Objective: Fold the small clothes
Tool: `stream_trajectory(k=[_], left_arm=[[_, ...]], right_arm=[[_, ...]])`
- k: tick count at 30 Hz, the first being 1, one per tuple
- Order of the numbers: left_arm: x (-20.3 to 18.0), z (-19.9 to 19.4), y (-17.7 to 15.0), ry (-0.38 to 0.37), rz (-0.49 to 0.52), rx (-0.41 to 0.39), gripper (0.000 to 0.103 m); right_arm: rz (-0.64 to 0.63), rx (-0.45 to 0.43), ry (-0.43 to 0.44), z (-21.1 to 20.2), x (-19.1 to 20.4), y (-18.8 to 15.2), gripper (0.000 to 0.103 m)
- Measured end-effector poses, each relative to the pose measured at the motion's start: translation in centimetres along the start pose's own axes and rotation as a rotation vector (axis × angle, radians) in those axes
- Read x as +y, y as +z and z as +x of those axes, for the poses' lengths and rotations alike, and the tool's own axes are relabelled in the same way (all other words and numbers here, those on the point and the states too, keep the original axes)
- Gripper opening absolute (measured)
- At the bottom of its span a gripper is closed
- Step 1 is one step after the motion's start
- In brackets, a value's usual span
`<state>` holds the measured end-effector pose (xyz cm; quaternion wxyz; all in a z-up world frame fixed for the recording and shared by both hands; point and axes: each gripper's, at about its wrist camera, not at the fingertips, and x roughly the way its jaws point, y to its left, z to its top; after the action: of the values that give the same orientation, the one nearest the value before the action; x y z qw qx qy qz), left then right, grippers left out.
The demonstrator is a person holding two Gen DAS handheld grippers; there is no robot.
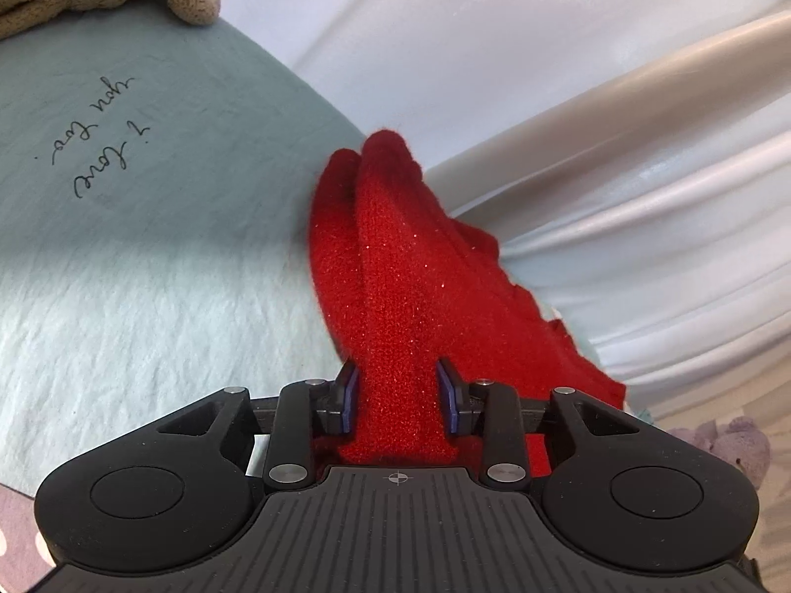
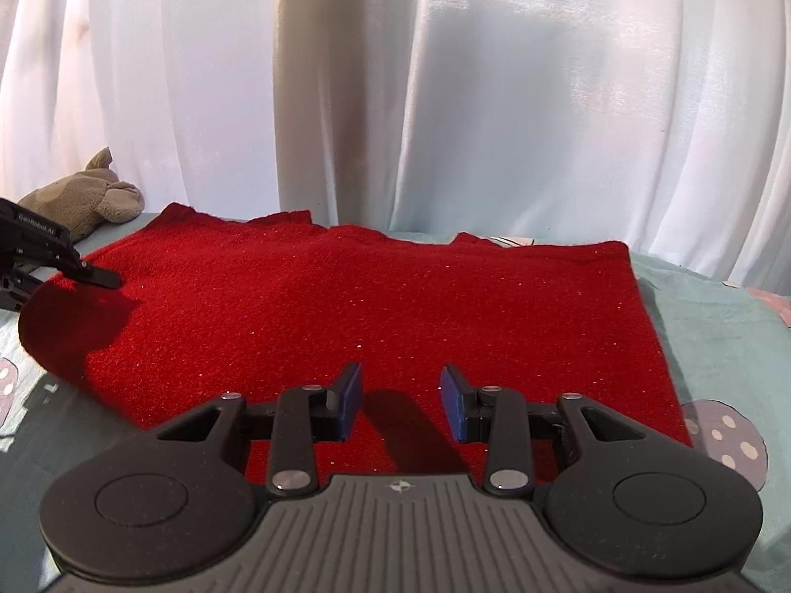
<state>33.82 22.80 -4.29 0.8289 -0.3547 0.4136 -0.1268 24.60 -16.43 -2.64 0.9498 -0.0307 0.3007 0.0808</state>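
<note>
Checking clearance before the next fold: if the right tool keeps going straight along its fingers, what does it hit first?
Most likely the flat red fuzzy knit garment spread below and ahead of the open right tool; if it clears that, the white curtain behind. Height above the fabric is unclear.

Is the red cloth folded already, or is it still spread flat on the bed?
Mostly spread: the red cloth lies flat, only its left edge raised in the left gripper.

Black plastic left gripper [image 1: 397, 398] and right gripper [image 2: 401, 402], ribbed grey top plates. Blue pads [image 2: 352, 401] on fingers. Silver screws, round side caps, small crosshair mark.
</note>
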Motion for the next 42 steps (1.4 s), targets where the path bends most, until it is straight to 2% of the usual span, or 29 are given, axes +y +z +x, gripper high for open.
stream_trajectory(k=[2,3,4,5,6,7,10,14,21,22,23,25,28,31,34,37,39,42], left_arm=[[0.1,0.4,-0.1,0.016,0.020,0.009,0.043],[0.3,0.9,-0.2,0.040,0.028,0.029,0.052],[0.6,1.3,-0.3,0.052,0.023,0.051,0.054],[1.0,1.4,-0.3,0.032,0.014,0.055,0.055],[1.1,1.5,-0.3,0.013,0.002,0.056,0.054],[1.3,1.6,-0.1,0.001,-0.006,0.066,0.046],[0.9,1.2,0.2,-0.017,0.006,0.068,0.037],[-1.6,-0.6,0.4,-0.039,0.037,0.033,0.035],[-9.6,-2.5,-0.6,-0.042,0.144,-0.016,0.033],[-10.8,-2.6,-0.8,-0.041,0.150,-0.016,0.033],[-11.9,-2.7,-1.0,-0.042,0.158,-0.015,0.033],[-14.2,-2.3,-1.3,-0.040,0.185,-0.018,0.033],[-17.8,-1.2,-2.4,-0.021,0.227,-0.014,0.033],[-21.5,1.3,-4.4,0.000,0.309,0.000,0.032],[-23.9,4.6,-7.0,0.003,0.381,0.052,0.030],[-24.6,8.4,-10.1,-0.008,0.413,0.136,0.021],[-24.0,10.5,-11.5,-0.022,0.393,0.214,0.021],[-24.2,9.9,-13.2,-0.024,0.469,0.203,0.022]], right_arm=[[-0.008,0.000,0.002,0.3,0.6,0.1,0.032],[-0.012,-0.001,-0.007,0.5,0.8,0.3,0.032],[-0.016,-0.004,-0.015,0.8,1.0,0.5,0.032],[-0.021,-0.006,-0.021,1.0,1.3,0.7,0.031],[-0.027,-0.010,-0.030,1.1,1.6,0.9,0.031],[-0.038,-0.016,-0.035,1.3,1.8,1.1,0.031],[-0.078,-0.029,-0.049,1.9,2.9,1.5,0.028],[-0.101,-0.043,-0.071,2.6,4.3,1.3,0.020],[-0.139,-0.116,-0.096,2.4,5.9,-0.4,0.017],[-0.155,-0.108,-0.086,2.6,6.0,-0.7,0.017],[-0.183,-0.039,-0.059,3.4,6.1,-1.0,0.015],[-0.248,-0.021,-0.042,3.7,6.3,-1.1,0.015],[-0.111,-0.015,0.026,2.4,4.0,0.3,0.015],[-0.044,-0.075,-0.004,0.4,1.6,0.5,0.015],[0.031,-0.095,-0.020,-0.8,-1.1,0.4,0.015],[0.124,-0.079,-0.054,-1.3,-4.1,0.1,0.016],[0.185,-0.056,-0.061,-1.4,-6.1,-0.3,0.016],[0.250,-0.025,-0.043,-1.8,-8.3,-0.9,0.018]])
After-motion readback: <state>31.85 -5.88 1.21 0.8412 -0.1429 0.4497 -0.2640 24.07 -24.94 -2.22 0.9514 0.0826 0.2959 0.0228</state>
